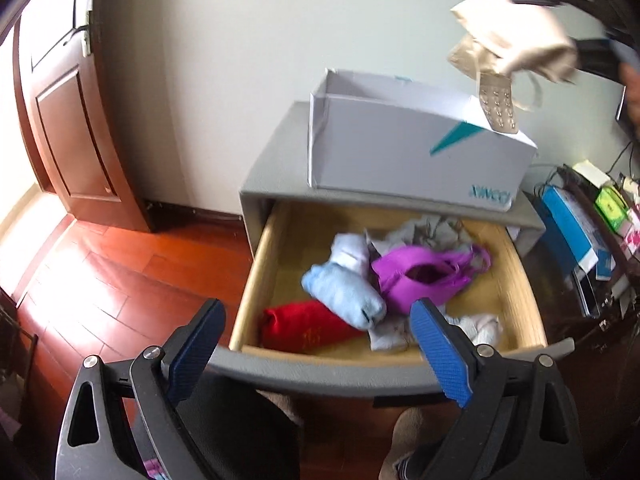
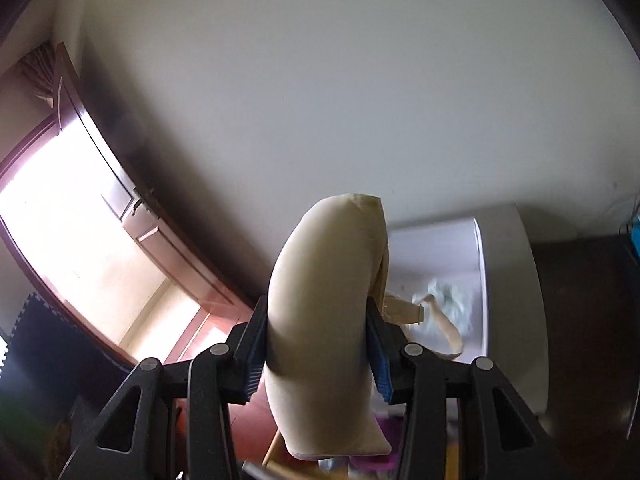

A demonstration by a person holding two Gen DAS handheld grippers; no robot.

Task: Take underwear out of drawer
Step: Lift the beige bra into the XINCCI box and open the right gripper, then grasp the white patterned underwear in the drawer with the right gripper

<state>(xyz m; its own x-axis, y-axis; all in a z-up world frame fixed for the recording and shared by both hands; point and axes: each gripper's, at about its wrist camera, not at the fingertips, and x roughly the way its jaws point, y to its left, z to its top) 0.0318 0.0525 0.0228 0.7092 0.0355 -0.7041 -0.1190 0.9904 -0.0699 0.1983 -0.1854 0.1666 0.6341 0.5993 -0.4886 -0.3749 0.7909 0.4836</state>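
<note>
Blown-out daylight from the doorway (image 2: 60, 240); fisheye-bent edges; slight motion blur

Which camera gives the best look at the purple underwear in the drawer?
The left wrist view: the purple underwear lies in full sight in the open drawer, among the other clothes. The right wrist view shows only a blurred purple scrap at its bottom edge, behind the right tongs, shut on the beige bra.
</note>
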